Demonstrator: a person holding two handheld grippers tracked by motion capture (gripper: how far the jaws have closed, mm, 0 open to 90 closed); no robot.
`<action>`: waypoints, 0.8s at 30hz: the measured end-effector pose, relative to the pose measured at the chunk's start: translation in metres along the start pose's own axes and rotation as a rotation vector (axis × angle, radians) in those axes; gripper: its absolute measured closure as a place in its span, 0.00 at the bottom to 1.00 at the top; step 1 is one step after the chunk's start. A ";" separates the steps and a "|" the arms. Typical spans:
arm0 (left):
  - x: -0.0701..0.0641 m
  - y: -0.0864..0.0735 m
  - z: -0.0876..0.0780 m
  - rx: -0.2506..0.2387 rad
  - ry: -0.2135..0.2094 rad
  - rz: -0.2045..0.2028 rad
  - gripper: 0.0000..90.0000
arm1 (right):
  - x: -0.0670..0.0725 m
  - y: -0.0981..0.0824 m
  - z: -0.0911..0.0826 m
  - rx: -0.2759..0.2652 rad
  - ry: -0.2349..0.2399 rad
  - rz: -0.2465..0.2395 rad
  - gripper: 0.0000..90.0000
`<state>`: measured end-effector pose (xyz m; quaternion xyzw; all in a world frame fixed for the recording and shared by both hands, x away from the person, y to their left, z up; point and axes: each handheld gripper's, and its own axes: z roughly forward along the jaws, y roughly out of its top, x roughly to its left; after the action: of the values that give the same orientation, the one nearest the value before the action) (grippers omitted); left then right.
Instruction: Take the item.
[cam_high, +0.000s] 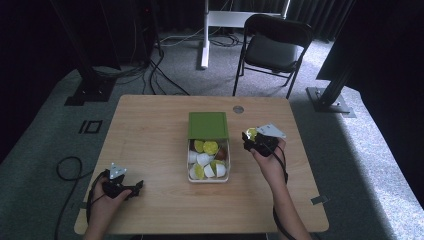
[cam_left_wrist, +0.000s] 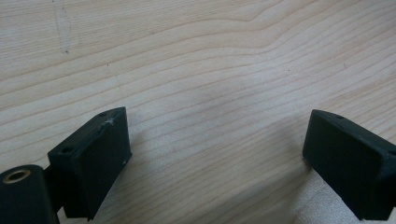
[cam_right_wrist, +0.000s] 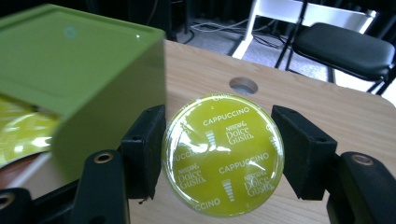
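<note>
A clear box (cam_high: 228, 161) in the middle of the wooden table (cam_high: 150, 135) holds several white and yellow-green coffee capsules (cam_high: 210, 147). Its green lid (cam_high: 207, 125) stands open at the far side and looms at the left of the right gripper view (cam_right_wrist: 70, 56). Just right of the box, my right gripper (cam_high: 252, 136) is shut on a yellow-green capsule (cam_right_wrist: 223, 154) whose foil reads "Cappuccino". It is held above the table, foil toward the camera. My left gripper (cam_high: 135, 187) rests low at the table's near left, open, its jaws wide apart over bare wood (cam_left_wrist: 215, 140).
A round cable hole (cam_high: 238, 109) lies in the table behind the box. A black chair (cam_high: 275, 45) and a white stand (cam_high: 205, 35) are on the floor beyond the table. A black cable (cam_high: 65, 167) loops off the left edge.
</note>
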<state>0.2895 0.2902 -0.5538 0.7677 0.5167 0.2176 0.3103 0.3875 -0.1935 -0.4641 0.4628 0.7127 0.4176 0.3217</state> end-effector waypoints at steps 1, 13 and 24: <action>0.000 0.000 0.000 0.000 0.000 0.000 0.09 | -0.002 -0.003 0.005 0.015 -0.010 0.006 0.42; 0.000 0.000 0.000 0.000 0.000 0.000 0.10 | -0.014 -0.027 0.038 0.067 -0.059 0.053 0.42; 0.000 0.000 0.000 0.000 0.000 0.000 0.10 | -0.022 -0.046 0.067 0.124 -0.061 0.091 0.42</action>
<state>0.2895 0.2902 -0.5538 0.7678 0.5166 0.2176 0.3102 0.4346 -0.2036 -0.5332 0.5262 0.7055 0.3723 0.2946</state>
